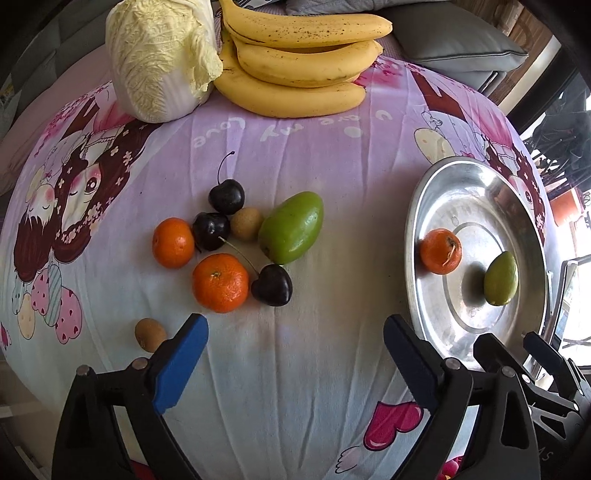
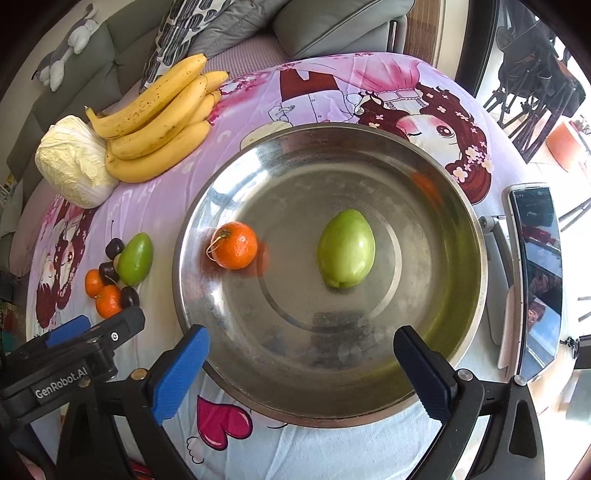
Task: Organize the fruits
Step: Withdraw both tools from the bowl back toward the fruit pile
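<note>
Left tool (image 1: pixel 295 332): blue-padded jaws spread wide, nothing between them, pointing steeply down at the cloth-covered bench (image 1: pixel 295 387). A small brown fruit (image 1: pixel 149 334) lies just beside its left finger.

Right tool (image 2: pixel 301 343): jaws likewise spread wide and empty, hanging over the near rim of the steel tray (image 2: pixel 295 413). Part of the left tool shows at the lower left of the right wrist view.

Tray contents: one mandarin (image 2: pixel 234 245) toward the left side, stem attached, and one green fruit (image 2: pixel 346 248) near the centre. The two are apart, not touching.

Loose pile on the bench, left of the tray: larger green fruit (image 1: pixel 291 227), second brown fruit (image 1: pixel 246 223) touching it, three dark cherries (image 1: pixel 226 196) with stems, two more mandarins (image 1: pixel 220 282). All are clustered close, several in contact.

Far edge of the bench: bunch of bananas (image 1: pixel 295 55) with a napa cabbage (image 1: pixel 159 59) just beside it on the left, touching.

Right of the tray: a phone (image 2: pixel 535 277) propped on a stand, screen dark. Grey sofa cushions (image 2: pixel 332 22) behind the bench.
</note>
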`<control>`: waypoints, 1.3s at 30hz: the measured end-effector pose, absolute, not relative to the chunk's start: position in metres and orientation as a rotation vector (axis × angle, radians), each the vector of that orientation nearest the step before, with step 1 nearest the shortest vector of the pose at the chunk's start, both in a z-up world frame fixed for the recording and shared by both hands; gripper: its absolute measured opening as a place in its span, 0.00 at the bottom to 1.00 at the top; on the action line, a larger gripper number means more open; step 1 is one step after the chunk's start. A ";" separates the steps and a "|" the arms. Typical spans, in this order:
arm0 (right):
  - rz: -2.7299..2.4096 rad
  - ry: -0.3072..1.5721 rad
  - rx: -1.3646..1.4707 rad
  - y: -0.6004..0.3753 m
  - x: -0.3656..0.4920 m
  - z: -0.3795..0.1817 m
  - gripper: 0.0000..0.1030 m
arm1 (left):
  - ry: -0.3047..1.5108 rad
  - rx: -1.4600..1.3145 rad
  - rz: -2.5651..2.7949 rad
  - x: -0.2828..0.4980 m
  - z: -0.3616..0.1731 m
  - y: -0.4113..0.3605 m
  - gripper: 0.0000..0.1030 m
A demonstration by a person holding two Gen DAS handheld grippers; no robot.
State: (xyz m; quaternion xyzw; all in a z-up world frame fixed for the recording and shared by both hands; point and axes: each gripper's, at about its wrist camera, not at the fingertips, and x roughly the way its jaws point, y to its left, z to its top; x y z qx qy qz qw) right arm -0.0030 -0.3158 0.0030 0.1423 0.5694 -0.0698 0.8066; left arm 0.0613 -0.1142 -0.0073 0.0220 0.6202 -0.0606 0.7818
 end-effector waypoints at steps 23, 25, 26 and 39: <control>-0.062 1.189 0.279 -0.294 -0.007 0.008 1.00 | 1.281 -0.039 -0.132 0.054 0.000 -0.078 0.93; -0.050 1.188 0.281 -0.290 -0.007 0.008 1.00 | 1.278 -0.054 -0.133 0.054 0.001 -0.074 0.93; -0.045 1.190 0.284 -0.289 -0.007 0.008 1.00 | 1.277 -0.060 -0.135 0.054 0.002 -0.072 0.93; -0.052 1.208 0.225 -0.272 -0.006 0.012 1.00 | 1.270 -0.142 -0.152 0.053 0.005 -0.046 0.93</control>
